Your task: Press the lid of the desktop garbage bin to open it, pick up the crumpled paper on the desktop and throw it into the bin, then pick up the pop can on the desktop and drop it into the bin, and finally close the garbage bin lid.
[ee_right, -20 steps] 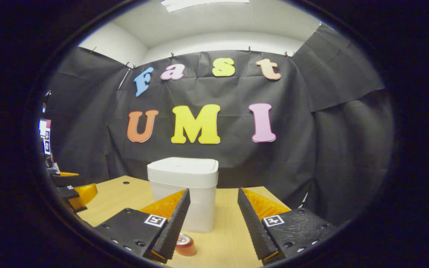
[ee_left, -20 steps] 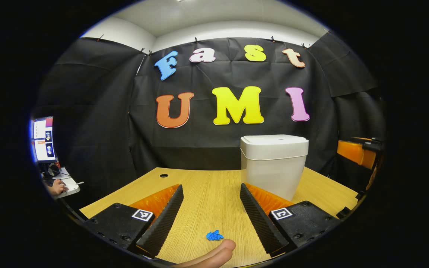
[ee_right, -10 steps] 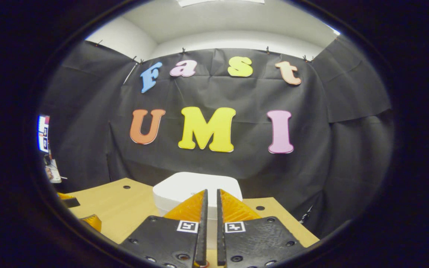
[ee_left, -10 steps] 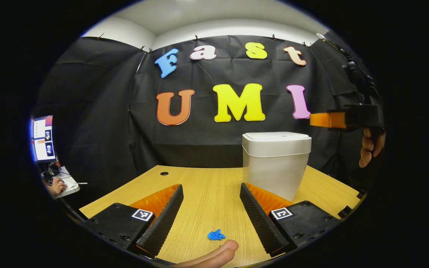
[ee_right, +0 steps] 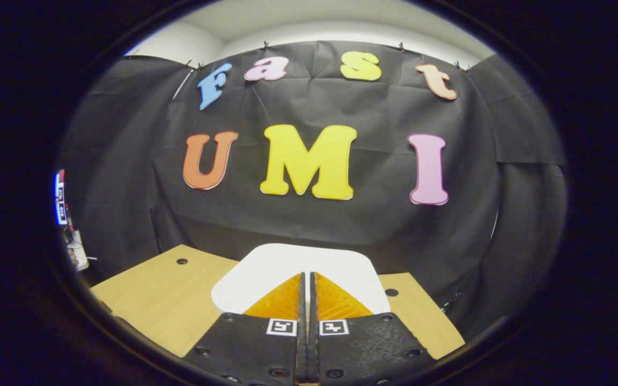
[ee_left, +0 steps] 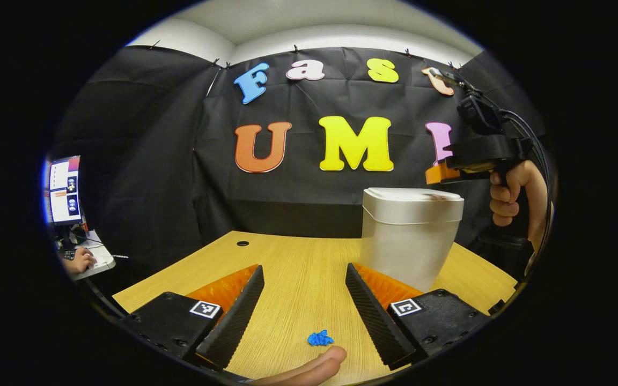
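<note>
Left gripper view, nearest item: a fingertip point(ee_left: 326, 358) at the bottom edge, lying on the pale wood-grain counter point(ee_left: 298, 268). Just beyond it, a small crumpled scrap of blue paper point(ee_left: 319, 338) rests on the counter, between the fingers of the left tool point(ee_left: 302, 274) and touching neither. Left tool: fingers spread wide, nothing between them but bare counter and the paper.

Middle ground, same view: a white plastic desktop garbage bin point(ee_left: 409, 236) with a rounded flat lid point(ee_left: 413, 195) stands upright on the counter to the right of centre, beyond the left tool's right finger. Lid sits down on the bin. A small round hole point(ee_left: 242, 243) marks the counter near its far edge on the left.

Above the bin's right side: the right tool point(ee_left: 440, 174), held in a person's hand point(ee_left: 513, 195), its tip just over the lid; whether it touches the lid cannot be told. Cables run from the top of its body.

Right gripper view: right tool point(ee_right: 303, 276) with fingers drawn together, a thin slit between them, gripping nothing; it points across the white lid point(ee_right: 282, 262) directly below.

Far left, left gripper view: a lit monitor point(ee_left: 65, 190) and another hand point(ee_left: 77, 261) on a keyboard outside the booth.

Farthest: black cloth wall point(ee_left: 153, 161).
</note>
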`<state>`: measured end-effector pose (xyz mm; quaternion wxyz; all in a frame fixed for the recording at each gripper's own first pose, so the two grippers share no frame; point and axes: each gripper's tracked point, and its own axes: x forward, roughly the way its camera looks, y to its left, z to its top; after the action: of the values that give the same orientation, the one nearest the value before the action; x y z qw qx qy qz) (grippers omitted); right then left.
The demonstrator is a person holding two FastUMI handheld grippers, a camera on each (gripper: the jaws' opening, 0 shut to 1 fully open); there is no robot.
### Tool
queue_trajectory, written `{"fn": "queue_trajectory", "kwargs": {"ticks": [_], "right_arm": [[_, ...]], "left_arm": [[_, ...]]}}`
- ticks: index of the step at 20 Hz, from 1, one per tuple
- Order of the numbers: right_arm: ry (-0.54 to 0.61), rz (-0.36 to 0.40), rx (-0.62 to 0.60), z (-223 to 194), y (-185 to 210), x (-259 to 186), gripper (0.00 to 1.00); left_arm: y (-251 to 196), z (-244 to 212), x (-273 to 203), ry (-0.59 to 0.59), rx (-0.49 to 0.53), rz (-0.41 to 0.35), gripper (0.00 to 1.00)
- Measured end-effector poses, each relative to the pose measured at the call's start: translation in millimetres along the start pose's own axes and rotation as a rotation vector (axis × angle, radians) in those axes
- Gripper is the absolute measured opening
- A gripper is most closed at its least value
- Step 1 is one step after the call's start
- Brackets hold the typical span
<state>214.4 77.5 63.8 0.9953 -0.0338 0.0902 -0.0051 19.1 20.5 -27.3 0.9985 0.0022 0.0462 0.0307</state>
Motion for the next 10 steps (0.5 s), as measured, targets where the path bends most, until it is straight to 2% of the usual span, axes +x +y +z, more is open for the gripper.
{"fn": "queue_trajectory", "kwargs": {"ticks": [1, 7, 10], "right_arm": [[0.038, 0.005, 0.012, -9.5, 0.8, 3.5, 0.00], [0.089, 0.017, 0.036, -21.6, 0.0, 2.9, 0.01], [0.052, -0.005, 0.020, -17.4, 0.7, 0.7, 0.01]], "left_arm": [[0.9, -0.5, 0.5, 0.001, -0.001, 0.000, 0.99], [0.8, -3.9, 2.9, 0.009, -0.011, -0.001, 0.99], [-4.9, -5.1, 3.3, 0.006, 0.003, -0.008, 0.99]]}}
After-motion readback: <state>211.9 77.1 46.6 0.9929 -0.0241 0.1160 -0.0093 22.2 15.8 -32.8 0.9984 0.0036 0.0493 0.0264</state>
